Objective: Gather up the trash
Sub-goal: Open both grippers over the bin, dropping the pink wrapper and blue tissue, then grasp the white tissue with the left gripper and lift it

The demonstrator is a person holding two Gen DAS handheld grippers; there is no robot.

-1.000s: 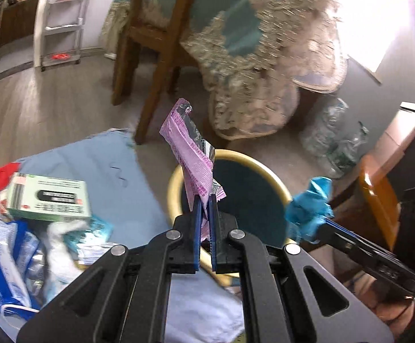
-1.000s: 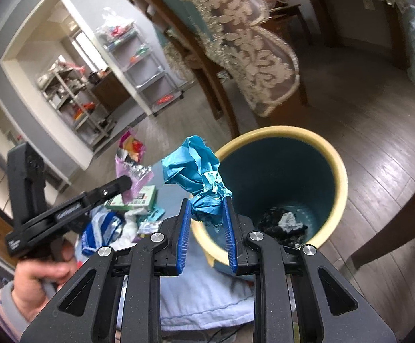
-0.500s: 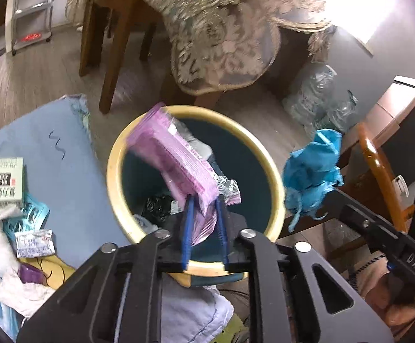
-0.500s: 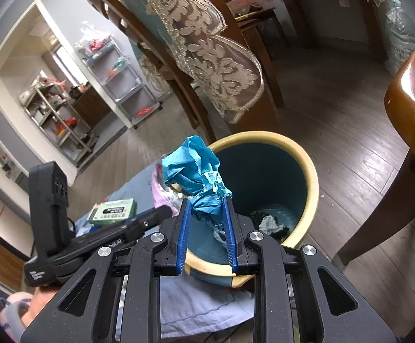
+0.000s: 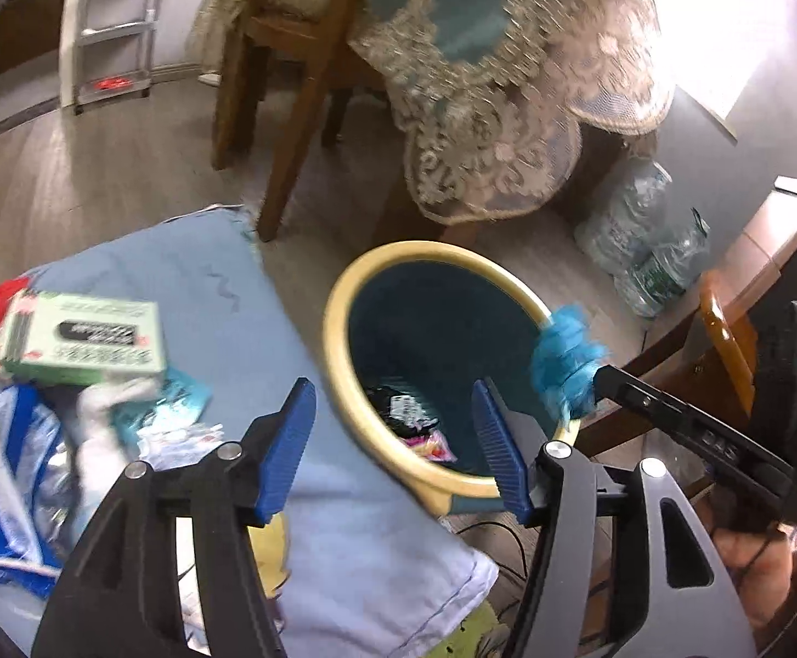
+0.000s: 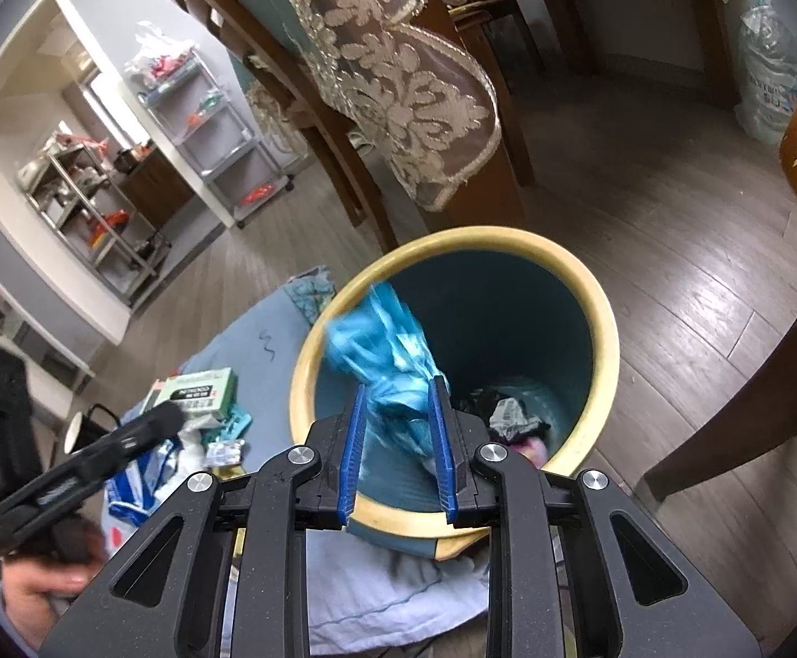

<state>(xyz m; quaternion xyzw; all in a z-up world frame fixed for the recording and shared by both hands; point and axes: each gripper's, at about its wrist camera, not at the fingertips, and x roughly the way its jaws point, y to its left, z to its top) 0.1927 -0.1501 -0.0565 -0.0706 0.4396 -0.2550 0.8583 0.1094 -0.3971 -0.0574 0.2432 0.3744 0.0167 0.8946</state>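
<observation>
Spreading wide, the left gripper is seen with nothing between its blue pads, while a crumpled blue wrapper is clamped by the right gripper over the yellow-rimmed teal bin, where black and pink scraps are gathered at the bottom

The left gripper has its blue jaws spread wide apart, with nothing between them. The right gripper has its jaws pressed in on a crumpled blue wrapper. From the left camera, the right gripper sits at about 3 o'clock. From the right camera, the left gripper sits at about 8 o'clock, with a hand holding its handle.
</observation>
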